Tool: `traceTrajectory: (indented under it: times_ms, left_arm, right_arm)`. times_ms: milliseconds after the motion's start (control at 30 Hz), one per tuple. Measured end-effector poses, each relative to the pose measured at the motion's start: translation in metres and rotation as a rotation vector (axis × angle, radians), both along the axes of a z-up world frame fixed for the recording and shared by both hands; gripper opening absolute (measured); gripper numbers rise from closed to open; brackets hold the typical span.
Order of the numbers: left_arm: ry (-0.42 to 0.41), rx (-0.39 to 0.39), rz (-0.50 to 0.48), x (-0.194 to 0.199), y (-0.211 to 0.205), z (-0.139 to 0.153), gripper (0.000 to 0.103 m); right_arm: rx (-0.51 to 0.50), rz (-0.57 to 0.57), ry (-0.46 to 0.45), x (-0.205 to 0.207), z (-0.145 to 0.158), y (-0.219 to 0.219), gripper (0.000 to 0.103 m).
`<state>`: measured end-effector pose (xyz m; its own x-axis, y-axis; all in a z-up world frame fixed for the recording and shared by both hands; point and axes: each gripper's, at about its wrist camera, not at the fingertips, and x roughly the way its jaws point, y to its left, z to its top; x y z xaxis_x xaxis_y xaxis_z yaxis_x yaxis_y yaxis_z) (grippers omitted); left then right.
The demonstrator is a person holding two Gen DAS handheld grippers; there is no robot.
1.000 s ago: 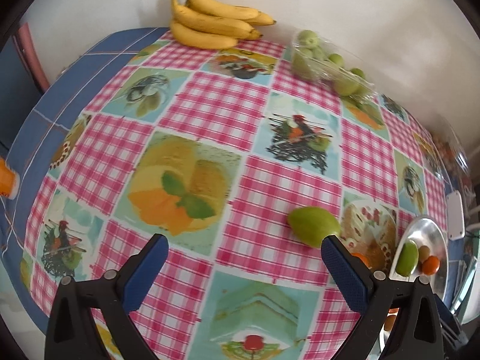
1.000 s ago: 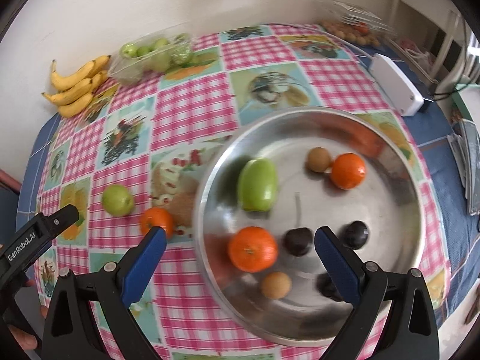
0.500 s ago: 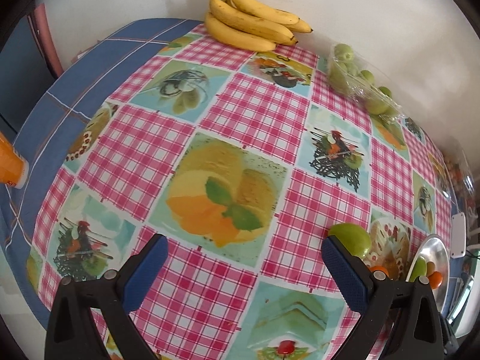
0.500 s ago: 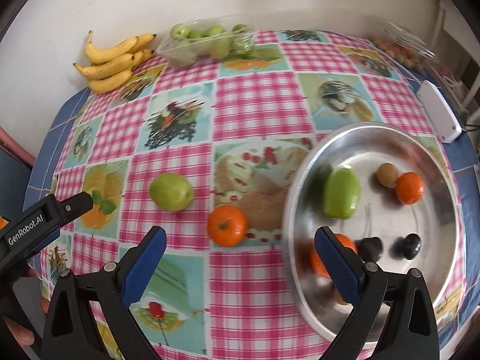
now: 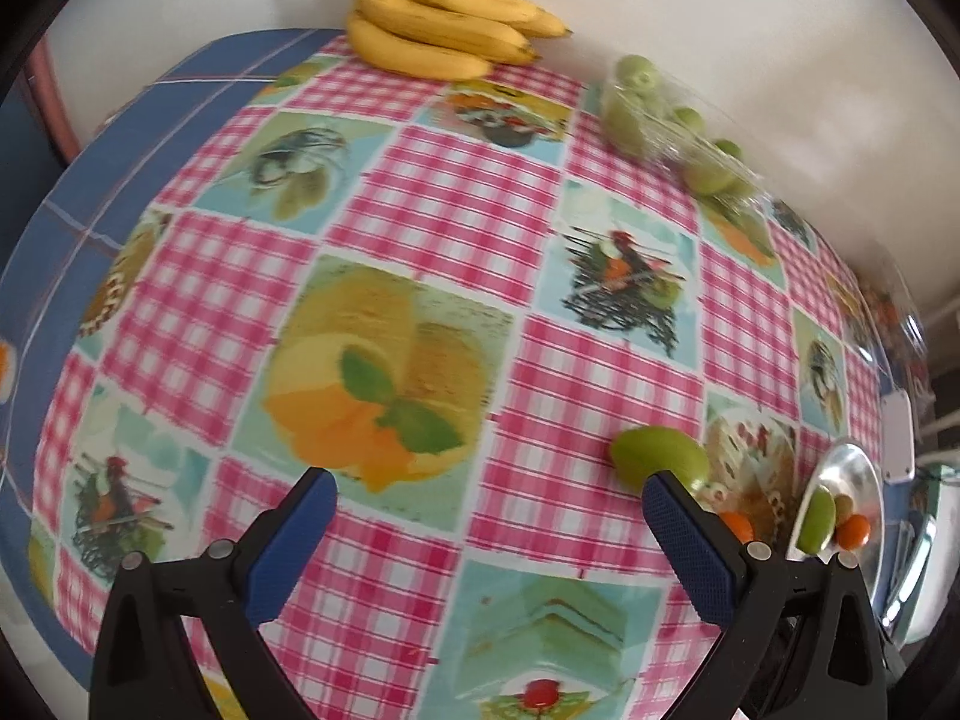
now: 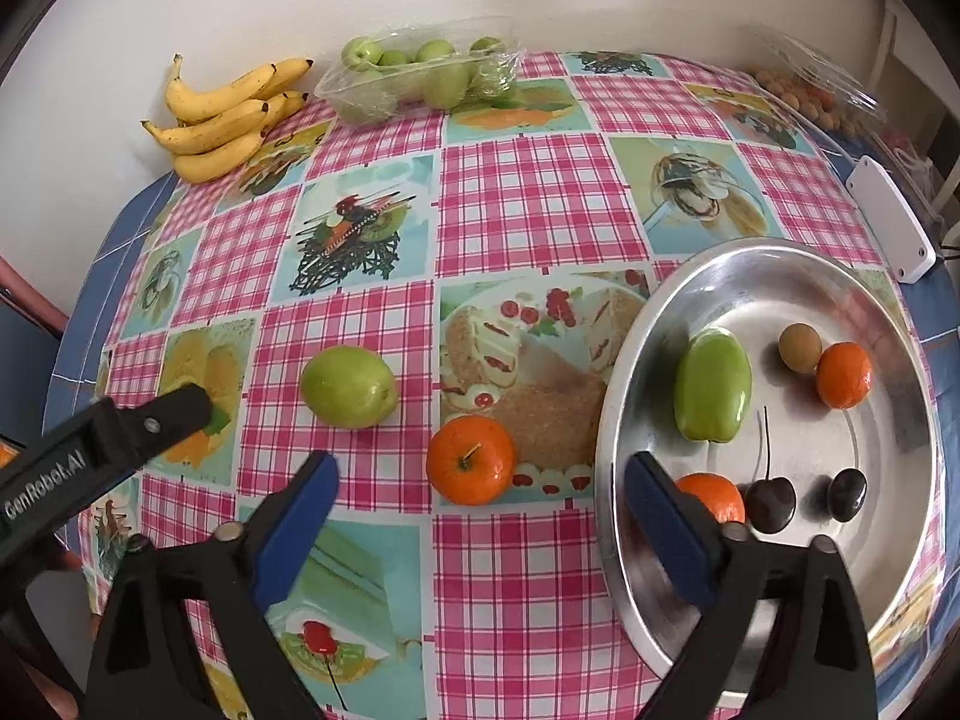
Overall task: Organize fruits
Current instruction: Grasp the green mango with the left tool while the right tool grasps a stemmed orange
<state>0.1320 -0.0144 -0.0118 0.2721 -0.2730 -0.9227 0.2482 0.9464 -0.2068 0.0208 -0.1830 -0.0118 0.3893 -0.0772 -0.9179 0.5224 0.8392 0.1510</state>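
Note:
A loose orange [image 6: 471,459] lies on the checked cloth just left of the metal plate [image 6: 840,276]. My right gripper [image 6: 480,468] hovers over it with the orange between its closing jaws, and the pads are not touching it. A green fruit [image 6: 349,385] lies further left. The plate holds a green fruit [image 6: 713,385], two oranges [image 6: 843,373], a small brown fruit [image 6: 799,347] and dark cherries [image 6: 770,504]. My left gripper [image 5: 486,483] is open over bare cloth, and the green fruit [image 5: 657,453] sits by its right finger.
Bananas [image 6: 228,114] and a clear tray of green fruits [image 6: 420,75] lie along the far wall. A clear box of small fruits [image 6: 810,84] and a white device [image 6: 891,219] sit at the far right. The table's edge runs on the left.
My right gripper has moved left from above the plate to the loose orange on the cloth, and its jaws have narrowed slightly. The left gripper has stayed about where it was.

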Motion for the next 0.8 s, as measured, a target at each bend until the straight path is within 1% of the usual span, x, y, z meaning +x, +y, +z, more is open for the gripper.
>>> traceTrajectory:
  times_ms: [100, 167, 300, 433, 500, 733, 800]
  left_arm:
    - [0.009, -0.016, -0.033, -0.003, -0.011, -0.003, 0.103]
    - [0.003, -0.016, -0.051, -0.004, -0.016, -0.004, 0.103]
    - [0.006, -0.071, -0.079, -0.004, -0.026, -0.003, 0.102]
    - [-0.008, -0.083, -0.116, -0.005, -0.038, -0.003, 0.101]
    - [-0.007, -0.094, -0.13, -0.006, -0.042, -0.003, 0.098]
    - [-0.005, -0.1, -0.177, -0.006, -0.057, -0.009, 0.089]
    - [-0.004, -0.102, -0.186, -0.006, -0.061, -0.011, 0.088]
  right_arm:
    - [-0.004, 0.012, 0.001, 0.002, -0.002, 0.001, 0.075]
    - [-0.004, 0.018, 0.006, 0.003, -0.004, 0.002, 0.07]
    - [0.0, 0.029, 0.012, 0.006, -0.007, 0.004, 0.057]
    - [0.006, 0.037, 0.02, 0.009, -0.011, 0.004, 0.052]
    - [0.01, 0.038, 0.026, 0.01, -0.013, 0.004, 0.05]
    - [0.021, 0.043, 0.038, 0.012, -0.02, 0.005, 0.048]
    - [0.023, 0.041, 0.04, 0.013, -0.022, 0.004, 0.048]
